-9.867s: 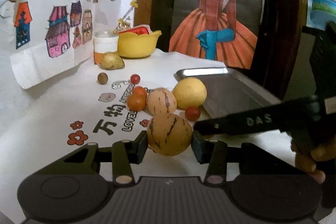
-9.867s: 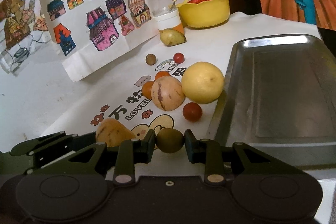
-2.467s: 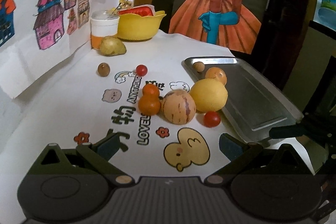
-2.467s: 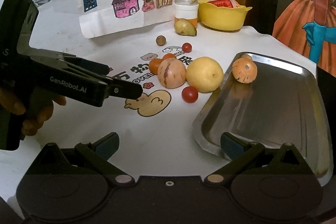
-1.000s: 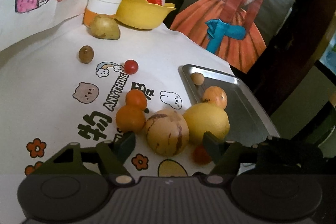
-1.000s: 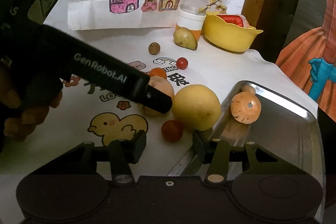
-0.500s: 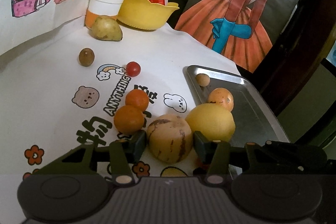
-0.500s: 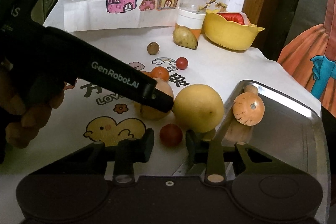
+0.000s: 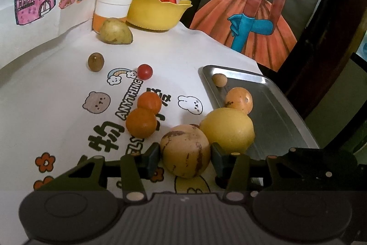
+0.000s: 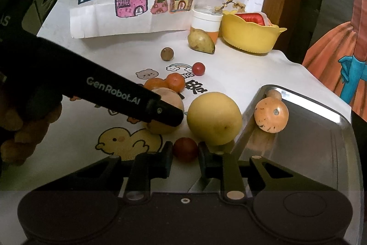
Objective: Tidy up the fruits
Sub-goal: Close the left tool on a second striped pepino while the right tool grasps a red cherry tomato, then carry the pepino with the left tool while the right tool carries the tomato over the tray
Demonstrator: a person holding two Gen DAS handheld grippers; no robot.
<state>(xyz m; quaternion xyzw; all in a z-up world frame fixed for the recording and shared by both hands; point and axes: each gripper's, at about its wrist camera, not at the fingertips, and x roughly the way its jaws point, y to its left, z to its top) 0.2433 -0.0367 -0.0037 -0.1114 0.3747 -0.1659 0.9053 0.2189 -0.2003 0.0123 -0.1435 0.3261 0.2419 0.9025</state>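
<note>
Left claw [image 9: 185, 154] around striped melon [image 9: 185, 151]

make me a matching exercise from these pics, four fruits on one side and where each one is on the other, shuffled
Fruits:
1. striped tan fruit
2. small red tomato
3. spotted orange fruit
4. green pear

Places:
A. on the metal tray
B. between the fingers of the left gripper
C. beside the white jar, near the yellow bowl
D. between the fingers of the right gripper, next to the big yellow fruit

Pairs: 1-B, 2-D, 3-A, 4-C
</note>
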